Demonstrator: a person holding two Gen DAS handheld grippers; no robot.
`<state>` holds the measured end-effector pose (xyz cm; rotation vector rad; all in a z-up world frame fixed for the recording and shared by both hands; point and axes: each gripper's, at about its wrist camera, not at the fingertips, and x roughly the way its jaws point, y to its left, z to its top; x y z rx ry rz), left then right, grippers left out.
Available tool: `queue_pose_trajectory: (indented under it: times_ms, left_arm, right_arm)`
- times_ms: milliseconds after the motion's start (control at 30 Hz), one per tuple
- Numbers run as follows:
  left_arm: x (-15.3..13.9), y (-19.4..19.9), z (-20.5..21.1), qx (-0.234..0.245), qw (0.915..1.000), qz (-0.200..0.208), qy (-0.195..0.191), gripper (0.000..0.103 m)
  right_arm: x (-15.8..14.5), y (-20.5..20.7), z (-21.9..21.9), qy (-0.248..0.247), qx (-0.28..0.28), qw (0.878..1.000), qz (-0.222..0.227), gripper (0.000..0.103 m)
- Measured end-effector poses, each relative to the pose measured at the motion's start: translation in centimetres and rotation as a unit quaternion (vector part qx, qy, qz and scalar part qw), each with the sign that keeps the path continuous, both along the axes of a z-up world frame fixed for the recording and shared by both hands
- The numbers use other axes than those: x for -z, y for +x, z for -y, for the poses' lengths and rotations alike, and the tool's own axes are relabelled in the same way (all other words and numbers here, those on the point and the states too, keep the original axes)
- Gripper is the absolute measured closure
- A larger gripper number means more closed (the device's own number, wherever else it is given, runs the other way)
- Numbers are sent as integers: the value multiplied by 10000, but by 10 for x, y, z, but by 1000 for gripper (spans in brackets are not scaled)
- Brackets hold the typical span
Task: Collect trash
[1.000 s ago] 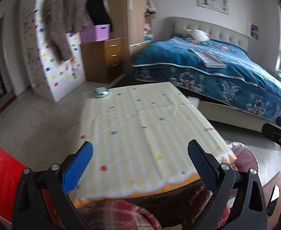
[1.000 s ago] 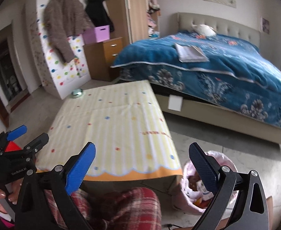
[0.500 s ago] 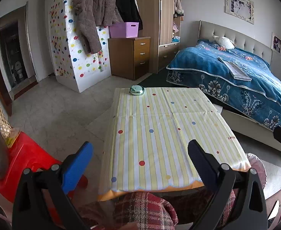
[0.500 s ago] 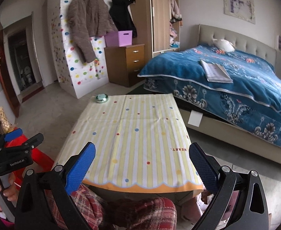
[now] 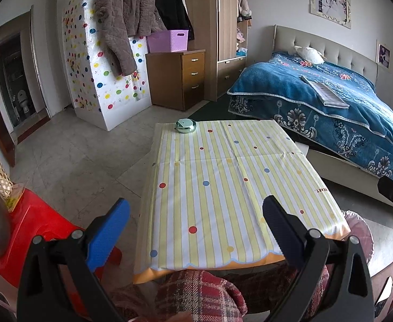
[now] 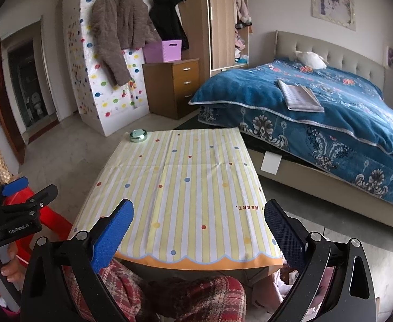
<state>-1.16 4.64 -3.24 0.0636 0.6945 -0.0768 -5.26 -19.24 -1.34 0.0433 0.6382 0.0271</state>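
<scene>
- Change: over the last second both wrist views have come level and swung off the bed (image 5: 344,112). They now face squarely down the tabletop (image 5: 223,187).
- Left gripper (image 5: 195,201): released, jaws spread wide, nothing between them. It hangs over the near edge of the tabletop.
- Right gripper (image 6: 199,203): likewise released and empty, at the same near edge.
- Task's thing: we find no loose trash on the tabletop. The only item there is a small green tin (image 5: 185,125) at the far corner, about 11 o'clock. Whether it counts as trash we cannot tell.
- The pink bag (image 5: 358,228) sits on the floor by the near right corner, about 4 o'clock in the left view. Its contents are not visible from here.
- Meaning: we judge the tabletop to be essentially cleared. The squared-up view reads as a last check, or as a pause before the tin or the bag is dealt with.
- Edges: the cloth overhangs the near edge and both sides, so the true rim is hidden. The tin stands close to the far edge.
- Room: the way across the tabletop to 12 o'clock is open. A red stool (image 5: 35,228) stands at 8 o'clock and the bed at 2 o'clock. The floor at 10 o'clock is open.
</scene>
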Motion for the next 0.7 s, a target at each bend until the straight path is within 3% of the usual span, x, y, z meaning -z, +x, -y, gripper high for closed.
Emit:
queue_pose_trajectory:
  times_ms: [700]
  left_arm:
    - [-2,1,2,9,10000,7,16,7]
  right_arm:
    - [0,0,1,13,-11,10000,5,6]
